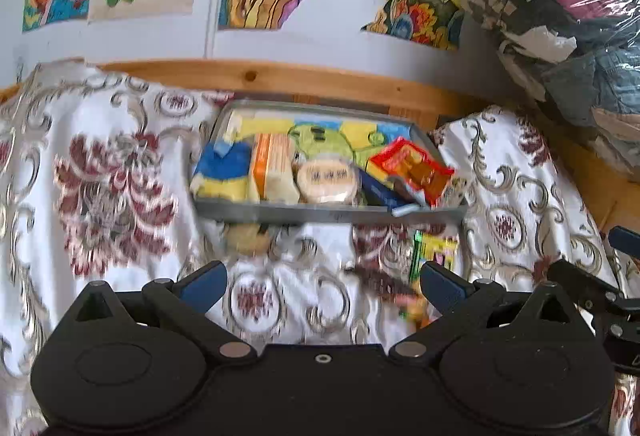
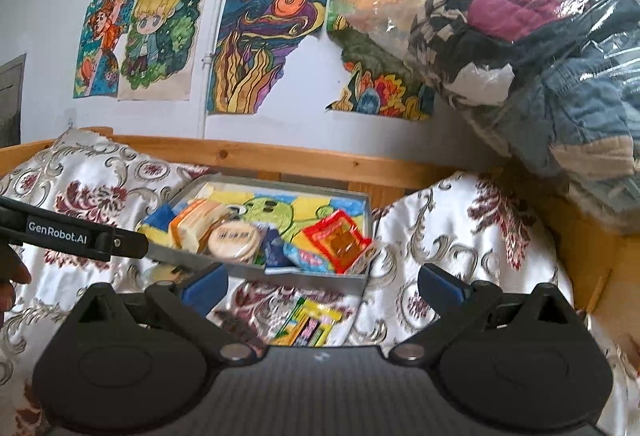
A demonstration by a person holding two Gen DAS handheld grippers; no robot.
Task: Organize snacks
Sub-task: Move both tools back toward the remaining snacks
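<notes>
A grey tray [image 1: 320,213] lies on the patterned cloth; it also shows in the right wrist view [image 2: 312,277]. It holds several snacks: a blue-yellow pack [image 1: 224,172], an orange box [image 1: 272,164], a round beige pack [image 1: 326,180] and a red packet [image 1: 412,166] that leans on the right rim. A yellow-green packet [image 2: 308,324] lies on the cloth in front of the tray, and a round biscuit-like snack [image 1: 250,238] lies by the tray's front wall. My left gripper [image 1: 322,286] is open and empty above the cloth. My right gripper [image 2: 322,286] is open and empty above the yellow-green packet.
The white, red-flowered cloth [image 1: 112,172] covers a wooden-framed surface [image 1: 280,78] against a wall of drawings. A big plastic-wrapped bundle of clothes [image 2: 540,48] stands at the right. The left gripper's arm [image 2: 76,234] reaches in from the left in the right wrist view.
</notes>
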